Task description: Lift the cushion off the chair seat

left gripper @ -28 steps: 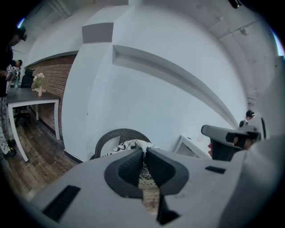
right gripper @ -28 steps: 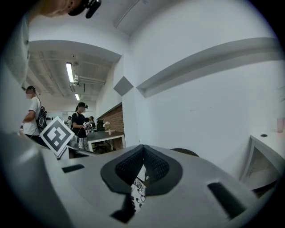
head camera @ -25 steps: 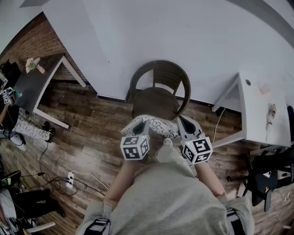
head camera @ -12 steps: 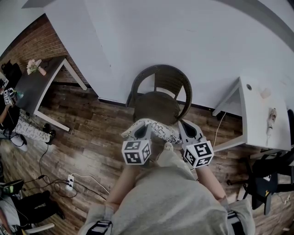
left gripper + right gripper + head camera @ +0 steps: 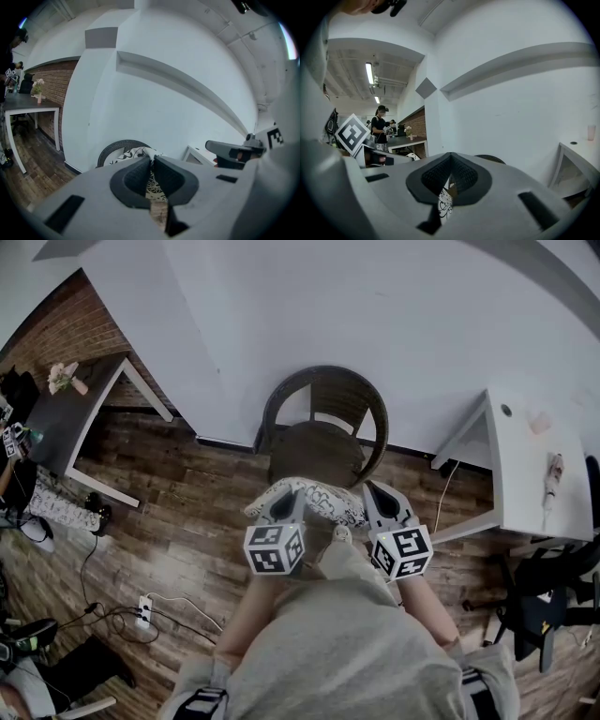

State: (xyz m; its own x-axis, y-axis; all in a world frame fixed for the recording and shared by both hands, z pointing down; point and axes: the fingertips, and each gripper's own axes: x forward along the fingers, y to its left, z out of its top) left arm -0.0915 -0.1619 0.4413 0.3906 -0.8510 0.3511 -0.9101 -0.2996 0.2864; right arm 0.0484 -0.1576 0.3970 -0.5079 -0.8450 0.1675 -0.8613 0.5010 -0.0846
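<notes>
Change: hardly any; the cushion [image 5: 314, 500], left gripper [image 5: 284, 507] and right gripper [image 5: 377, 495] sit about where they were a second ago.
Cushion place: held up between the two grippers, lying over the near edge of the seat [image 5: 314, 451] of the chair [image 5: 373, 399] in the head view.
Cushion axis: long side runs left to right across the head view, one end at each gripper.
Left gripper: jaws almost together, pinching the cushion's left edge.
Right gripper: jaws almost together, pinching patterned fabric at the right edge.
Below: wooden floor [image 5: 187, 521].
</notes>
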